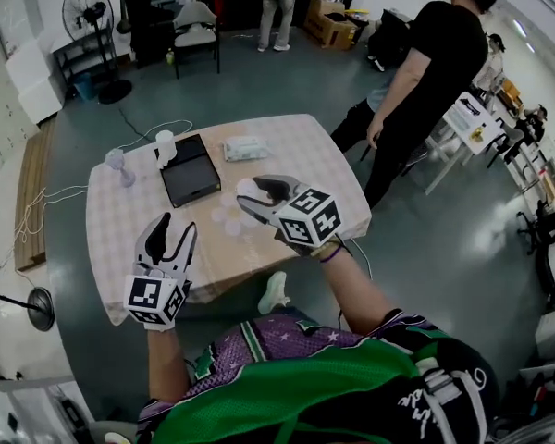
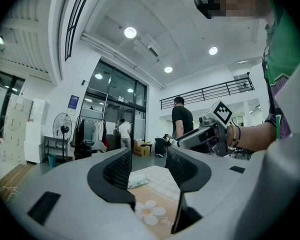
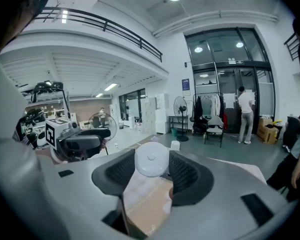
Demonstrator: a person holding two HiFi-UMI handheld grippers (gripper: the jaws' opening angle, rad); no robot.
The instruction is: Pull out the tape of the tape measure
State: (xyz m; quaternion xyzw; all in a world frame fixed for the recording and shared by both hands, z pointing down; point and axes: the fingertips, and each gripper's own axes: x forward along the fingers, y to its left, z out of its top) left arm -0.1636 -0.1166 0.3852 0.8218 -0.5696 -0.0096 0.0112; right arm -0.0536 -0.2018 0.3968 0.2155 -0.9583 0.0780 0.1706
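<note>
The tape measure point(image 3: 151, 159) is a round white case, also seen from above point(image 1: 247, 190). My right gripper point(image 3: 151, 168) is shut on it, one pad pressing each side, held up above the near part of the table point(image 1: 296, 151). In the head view that right gripper point(image 1: 257, 198) points left. I see no tape outside the case. My left gripper point(image 1: 173, 233) hangs lower left, over the table's front edge, open with nothing between its fingers. In the left gripper view its jaws point(image 2: 149, 165) stand apart over the tablecloth, and the right gripper point(image 2: 200, 136) shows up and to the right.
On the table lie a black flat box point(image 1: 190, 169), a white packet point(image 1: 245, 148) and two pale cups point(image 1: 166, 146) point(image 1: 118, 163). A person in black point(image 1: 435, 72) stands at the table's far right corner. A fan point(image 1: 92, 17) and chair point(image 1: 196, 30) stand beyond.
</note>
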